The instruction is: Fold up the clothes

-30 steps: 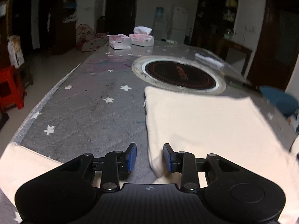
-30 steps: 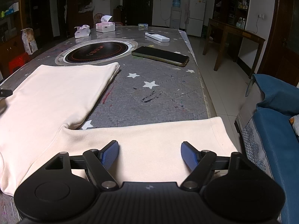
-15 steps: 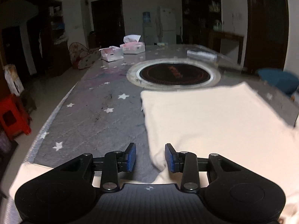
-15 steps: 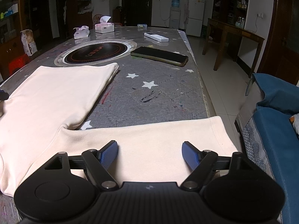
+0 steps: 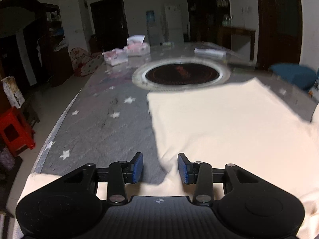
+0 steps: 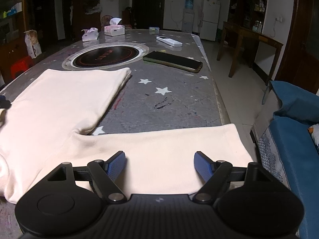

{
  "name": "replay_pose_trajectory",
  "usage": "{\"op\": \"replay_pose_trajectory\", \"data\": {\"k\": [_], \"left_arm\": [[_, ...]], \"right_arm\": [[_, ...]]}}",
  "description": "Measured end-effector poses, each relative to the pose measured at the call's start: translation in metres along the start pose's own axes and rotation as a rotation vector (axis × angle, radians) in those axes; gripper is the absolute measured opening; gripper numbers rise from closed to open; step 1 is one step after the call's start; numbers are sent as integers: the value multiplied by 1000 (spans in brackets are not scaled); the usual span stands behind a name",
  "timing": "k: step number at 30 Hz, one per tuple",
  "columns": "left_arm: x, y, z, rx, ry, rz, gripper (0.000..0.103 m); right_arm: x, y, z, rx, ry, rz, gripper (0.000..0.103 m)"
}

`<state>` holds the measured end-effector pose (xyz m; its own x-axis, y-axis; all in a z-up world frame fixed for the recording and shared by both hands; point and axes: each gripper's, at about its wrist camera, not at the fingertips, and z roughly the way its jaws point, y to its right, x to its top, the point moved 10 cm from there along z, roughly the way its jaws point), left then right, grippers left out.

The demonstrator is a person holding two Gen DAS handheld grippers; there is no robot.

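A cream long-sleeved top (image 5: pixel 229 123) lies flat on the grey star-patterned table (image 5: pixel 103 123). In the left wrist view my left gripper (image 5: pixel 160 168) is open and hovers at the armpit, where the left sleeve (image 5: pixel 65 181) runs off toward the table's near left corner. Nothing sits between its blue pads. In the right wrist view the same top (image 6: pixel 59 99) spreads to the left and its right sleeve (image 6: pixel 169 151) stretches to the table's right edge. My right gripper (image 6: pixel 160 165) is wide open just above that sleeve, not gripping it.
A round black hob (image 6: pixel 107 56) is set in the table beyond the top. A phone (image 6: pixel 172 61), a white remote (image 6: pixel 169 41) and two tissue boxes (image 6: pixel 114 29) lie farther back. A blue sofa (image 6: pixel 295 139) stands off the right edge, a red stool (image 5: pixel 14 131) off the left.
The left gripper has swung its view to the right and its jaws have opened a little wider. The right gripper has barely moved. The top lies as before.
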<state>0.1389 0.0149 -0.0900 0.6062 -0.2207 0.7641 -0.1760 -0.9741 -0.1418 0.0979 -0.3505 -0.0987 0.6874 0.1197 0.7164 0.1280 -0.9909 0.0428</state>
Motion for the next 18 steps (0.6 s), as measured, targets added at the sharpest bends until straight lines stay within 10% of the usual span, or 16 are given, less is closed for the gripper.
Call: {"op": "replay_pose_trajectory", "data": {"k": [18], "left_arm": [[2,-2,-18,-3,15,-45,49]], "right_arm": [[-12,-3,-13,-2,2,0,78]]}}
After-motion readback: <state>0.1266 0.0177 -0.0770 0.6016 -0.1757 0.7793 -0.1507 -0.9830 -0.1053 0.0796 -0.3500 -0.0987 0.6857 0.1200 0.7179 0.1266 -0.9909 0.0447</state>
